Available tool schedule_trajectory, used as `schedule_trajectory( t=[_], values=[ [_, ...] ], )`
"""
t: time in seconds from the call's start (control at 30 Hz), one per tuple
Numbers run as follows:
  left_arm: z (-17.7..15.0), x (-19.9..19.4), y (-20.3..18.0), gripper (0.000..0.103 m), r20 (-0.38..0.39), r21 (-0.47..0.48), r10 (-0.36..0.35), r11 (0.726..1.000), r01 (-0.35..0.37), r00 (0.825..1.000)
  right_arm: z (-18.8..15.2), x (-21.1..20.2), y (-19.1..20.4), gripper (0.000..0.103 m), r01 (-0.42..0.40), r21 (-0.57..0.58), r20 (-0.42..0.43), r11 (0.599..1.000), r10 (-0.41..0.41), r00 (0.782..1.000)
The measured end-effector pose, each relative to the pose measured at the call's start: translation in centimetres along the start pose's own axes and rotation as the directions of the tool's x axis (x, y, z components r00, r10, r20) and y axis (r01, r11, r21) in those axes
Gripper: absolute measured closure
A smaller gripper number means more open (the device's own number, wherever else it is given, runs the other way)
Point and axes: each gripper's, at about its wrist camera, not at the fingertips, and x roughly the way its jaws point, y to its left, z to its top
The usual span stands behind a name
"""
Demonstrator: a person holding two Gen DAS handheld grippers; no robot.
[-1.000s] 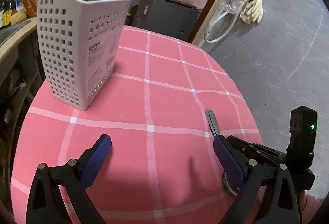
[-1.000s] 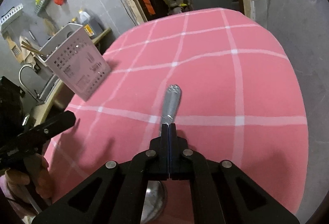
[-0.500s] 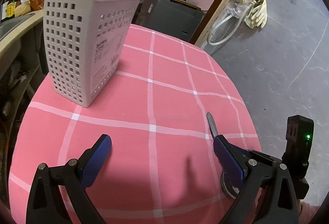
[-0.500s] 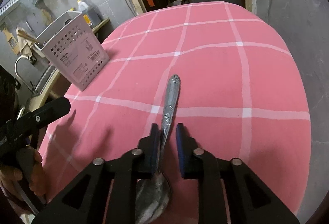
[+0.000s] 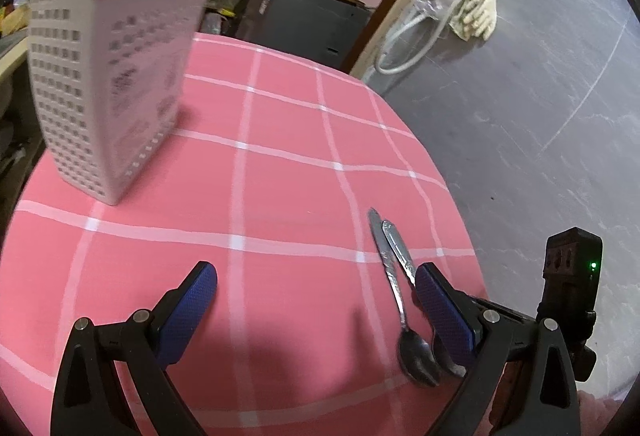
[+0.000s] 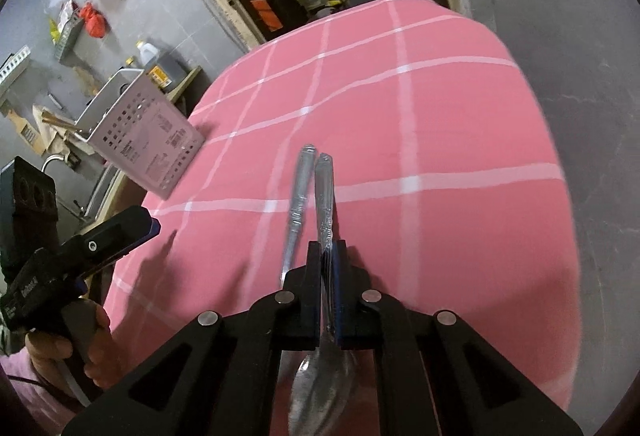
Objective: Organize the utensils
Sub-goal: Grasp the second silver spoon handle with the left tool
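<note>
The right gripper (image 6: 325,268) is squeezed tight on the thin handle of a silver spoon (image 6: 325,196), with the spoon's bowl under the black arms. A second spoon (image 6: 298,204) lies just beside it on the pink checked tablecloth (image 6: 440,124). The left gripper (image 5: 316,300) has its blue pads (image 5: 188,312) spread wide with nothing between them. The white holder with holes (image 5: 104,76) stands well apart at the far left of the table, with utensils inside
</note>
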Motion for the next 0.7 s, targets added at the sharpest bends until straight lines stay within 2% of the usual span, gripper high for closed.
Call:
schedule_trajectory(
  t=[0.17,0.3,0.43,0.5,0.7],
  values=[
    [-0.2,1.5,-1.8,0.01,-0.056,0.041,-0.043,0.998,0.046,0.997,-0.3,-1.1,-0.9,0.098,0.036,0.0,0.014,0.999,-0.036,0.999],
    [-0.4,3.1,-3.3,0.03,-0.111,0.064,-0.074,0.995,0.082,0.991,-0.5,-2.0,-2.5,0.098,0.062,0.032,0.025,0.998,-0.063,0.998],
    [-0.5,5.1,-4.6,0.044,-0.166,0.085,-0.088,0.991,0.103,0.982,-0.5,-2.5,-3.4,0.098,0.071,0.038,0.032,0.997,-0.072,0.997],
    [-0.5,6.4,-5.3,0.055,-0.207,0.106,-0.06,0.991,0.084,0.977,-0.4,-2.5,-3.7,0.098,0.067,0.04,0.03,0.997,-0.068,0.997],
    [0.6,8.3,-7.3,0.071,-0.251,0.219,0.061,0.976,-0.005,0.966,0.7,-1.7,-4.1,0.097,0.033,0.008,-0.016,0.999,-0.033,0.999]
  ],
)
